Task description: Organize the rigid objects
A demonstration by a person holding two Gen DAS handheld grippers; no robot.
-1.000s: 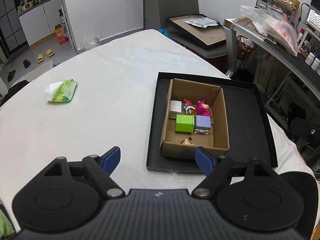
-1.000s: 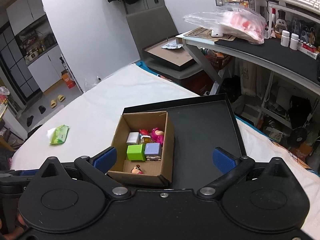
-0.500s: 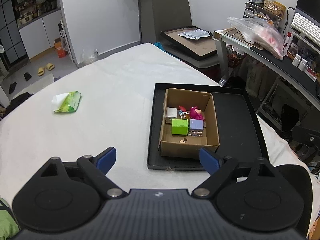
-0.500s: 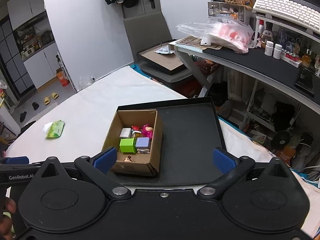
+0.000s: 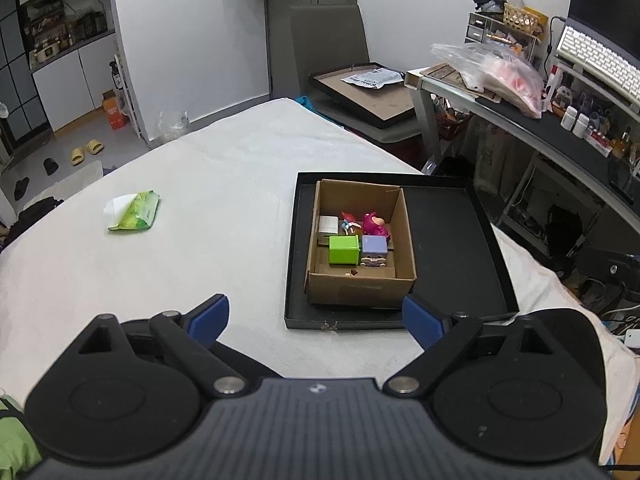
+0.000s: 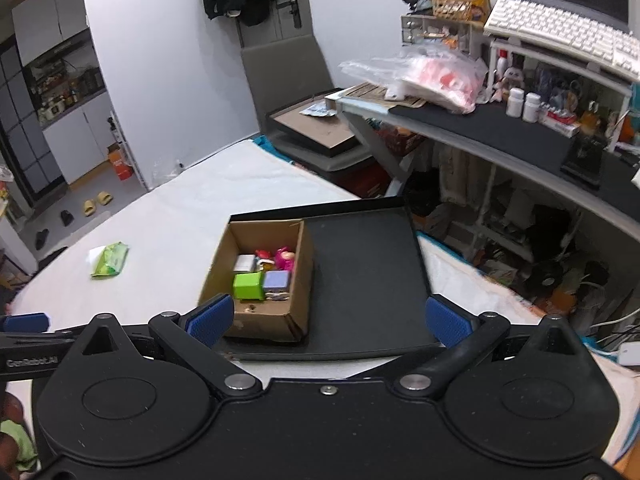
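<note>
Sitting ahead of both grippers, the cardboard box (image 5: 360, 240) occupied the left part of a black tray (image 5: 452, 240). It held a green cube (image 5: 343, 249), lilac cube (image 5: 374, 247), white block (image 5: 328, 225) and pink figure (image 5: 374, 222). Left gripper (image 5: 316, 316) and right gripper (image 6: 328, 320) were spread wide, empty.

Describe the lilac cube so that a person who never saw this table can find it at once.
On the white table lies a black tray, and at its left side stands an open cardboard box. Inside, the lilac cube sits beside a bright green cube; it is the only pale purple block.
</note>
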